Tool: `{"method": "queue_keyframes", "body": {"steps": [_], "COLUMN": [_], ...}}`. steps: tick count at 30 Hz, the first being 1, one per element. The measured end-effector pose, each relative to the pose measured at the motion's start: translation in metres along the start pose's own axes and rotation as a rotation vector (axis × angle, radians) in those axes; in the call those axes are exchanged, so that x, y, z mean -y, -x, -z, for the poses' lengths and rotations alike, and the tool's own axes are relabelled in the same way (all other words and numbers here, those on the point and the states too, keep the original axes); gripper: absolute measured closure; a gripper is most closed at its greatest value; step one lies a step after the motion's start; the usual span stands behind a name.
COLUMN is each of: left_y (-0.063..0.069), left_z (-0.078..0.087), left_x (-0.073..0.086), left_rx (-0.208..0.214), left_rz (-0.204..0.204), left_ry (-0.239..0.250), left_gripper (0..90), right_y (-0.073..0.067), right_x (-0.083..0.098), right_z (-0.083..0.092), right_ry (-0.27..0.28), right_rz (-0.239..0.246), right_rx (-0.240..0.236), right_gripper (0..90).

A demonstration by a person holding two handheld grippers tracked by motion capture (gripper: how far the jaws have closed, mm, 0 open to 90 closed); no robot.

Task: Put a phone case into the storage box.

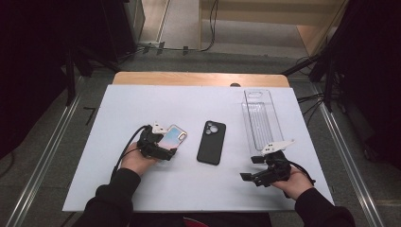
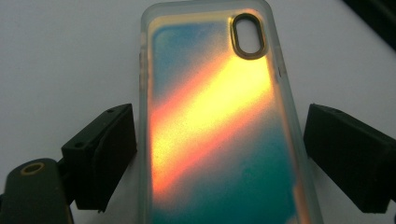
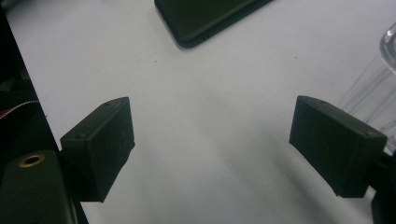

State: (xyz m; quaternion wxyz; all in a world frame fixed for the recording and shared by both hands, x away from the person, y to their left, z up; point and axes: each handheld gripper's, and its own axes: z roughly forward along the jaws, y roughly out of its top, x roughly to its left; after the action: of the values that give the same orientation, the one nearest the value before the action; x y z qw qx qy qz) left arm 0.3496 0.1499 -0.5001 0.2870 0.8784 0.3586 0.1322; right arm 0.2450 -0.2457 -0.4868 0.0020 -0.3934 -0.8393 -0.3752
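Iridescent phone case (image 2: pixel 219 135) lies flat on the white table (image 1: pixel 118 189), left of centre, betw. the jaws of your left gripper (image 1: pixel 166 152). Left pad (image 2: pixel 114 154) looks to touch its edge, right one's clear, so no grip yet; centre it, squeeze evenly. Left hand (image 1: pixel 137 161) low, angled right. Black case (image 1: pixel 211 142) mid-table. Clear tray (image 1: pixel 261 120) far right. Right gripper (image 1: pixel 249 176) wide, nothing in it, hand resting near the front edge.
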Motion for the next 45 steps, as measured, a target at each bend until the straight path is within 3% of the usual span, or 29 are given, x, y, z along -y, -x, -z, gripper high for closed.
{"method": "queue_keyframes", "body": {"steps": [1,12,15,19,26,34,45], "left_y": [-0.001,-0.002,-0.008,-0.012,-0.020,-0.019,-0.004], "left_z": [0.001,0.001,0.004,0.008,0.026,0.037,0.050], "left_x": [0.000,-0.002,-0.004,-0.005,-0.008,-0.010,-0.010], "left_rx": [-0.004,0.002,0.041,0.064,0.106,0.147,0.210], "left_rz": [0.005,0.060,0.105,0.135,0.195,0.205,0.200], "left_ry": [0.001,0.004,0.005,0.010,0.060,0.074,0.078], "left_gripper": [16.2,17.0,17.0,17.0,17.0,17.0,17.0], "right_y": [0.000,0.000,0.000,0.000,-0.001,-0.002,-0.007], "right_x": [0.000,0.000,0.000,0.000,-0.001,0.000,-0.004], "right_z": [0.000,0.000,0.000,0.000,0.001,0.000,0.001], "right_ry": [-0.002,-0.001,0.000,0.002,0.007,-0.001,0.010], "right_rz": [-0.003,0.001,0.001,0.003,0.001,0.031,0.037], "right_rx": [0.000,-0.001,-0.001,-0.002,0.001,-0.001,-0.024], "right_gripper": [12.2,12.2,12.2,12.1,12.1,12.1,12.1]}}
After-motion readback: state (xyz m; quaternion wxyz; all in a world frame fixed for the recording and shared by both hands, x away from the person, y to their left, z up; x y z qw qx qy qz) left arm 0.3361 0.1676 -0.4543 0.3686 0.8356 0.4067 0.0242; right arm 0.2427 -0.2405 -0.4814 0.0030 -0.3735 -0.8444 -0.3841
